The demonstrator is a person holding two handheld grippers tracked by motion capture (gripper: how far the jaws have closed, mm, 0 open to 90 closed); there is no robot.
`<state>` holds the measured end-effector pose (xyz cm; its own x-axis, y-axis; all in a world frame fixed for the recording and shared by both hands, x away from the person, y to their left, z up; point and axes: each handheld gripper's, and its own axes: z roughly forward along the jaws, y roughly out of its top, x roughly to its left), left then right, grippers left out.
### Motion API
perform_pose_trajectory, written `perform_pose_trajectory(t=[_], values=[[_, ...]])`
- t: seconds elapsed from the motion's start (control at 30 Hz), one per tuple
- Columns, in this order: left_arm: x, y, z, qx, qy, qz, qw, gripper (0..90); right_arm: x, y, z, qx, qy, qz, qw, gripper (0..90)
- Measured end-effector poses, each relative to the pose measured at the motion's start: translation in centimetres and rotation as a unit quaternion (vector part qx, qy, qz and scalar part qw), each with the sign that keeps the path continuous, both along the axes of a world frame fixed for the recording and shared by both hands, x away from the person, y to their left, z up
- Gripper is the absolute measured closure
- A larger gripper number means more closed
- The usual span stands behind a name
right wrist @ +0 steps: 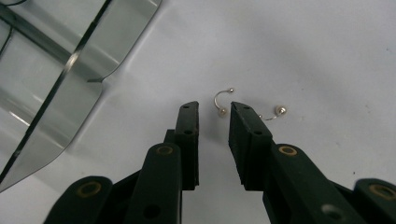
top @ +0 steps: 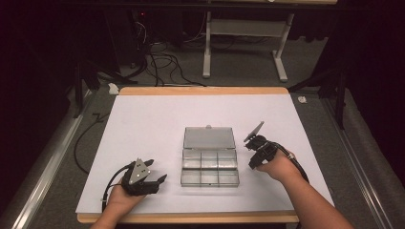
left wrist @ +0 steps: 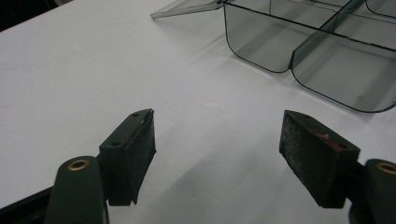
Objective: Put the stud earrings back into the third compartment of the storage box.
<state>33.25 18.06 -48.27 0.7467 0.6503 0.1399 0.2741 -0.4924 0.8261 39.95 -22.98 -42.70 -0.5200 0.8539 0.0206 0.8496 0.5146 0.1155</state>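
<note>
Two small earrings lie on the white table sheet (top: 143, 119), just ahead of the right gripper (right wrist: 214, 114), right of the clear box (top: 210, 164). The curved earring (right wrist: 221, 99) opens toward the jaws, with a ball at each end; the pearl earring (right wrist: 279, 111) lies beside the right jaw. The jaws stand narrow, not holding anything. The left gripper (left wrist: 217, 135) stands wide and holds nothing. The box is open, its compartments empty. I see no writing.
</note>
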Motion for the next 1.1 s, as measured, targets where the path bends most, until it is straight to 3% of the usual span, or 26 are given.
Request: perform_pose_trajectory(t=[0.17,0.67,0.73,1.1], values=[[0.0,0.0,0.0,0.0,0.0,0.001,1.0,27.5,0.6,0.0,-0.5,-0.008,-0.006,0.003,0.9999,76.3],[0.0,0.0,0.0,0.0,0.0,0.0,1.0,27.5,1.0,0.6,-1.1,-0.02,0.005,-0.001,0.9998,79.4],[0.0,-0.1,0.0,0.0,0.001,0.0,1.0,27.5,1.1,0.6,-1.1,-0.022,0.005,0.01,0.9997,81.0],[0.0,-0.1,0.0,0.001,0.0,0.001,1.0,27.5,1.2,0.4,-1.1,-0.011,0.014,0.015,0.9997,86.9]])
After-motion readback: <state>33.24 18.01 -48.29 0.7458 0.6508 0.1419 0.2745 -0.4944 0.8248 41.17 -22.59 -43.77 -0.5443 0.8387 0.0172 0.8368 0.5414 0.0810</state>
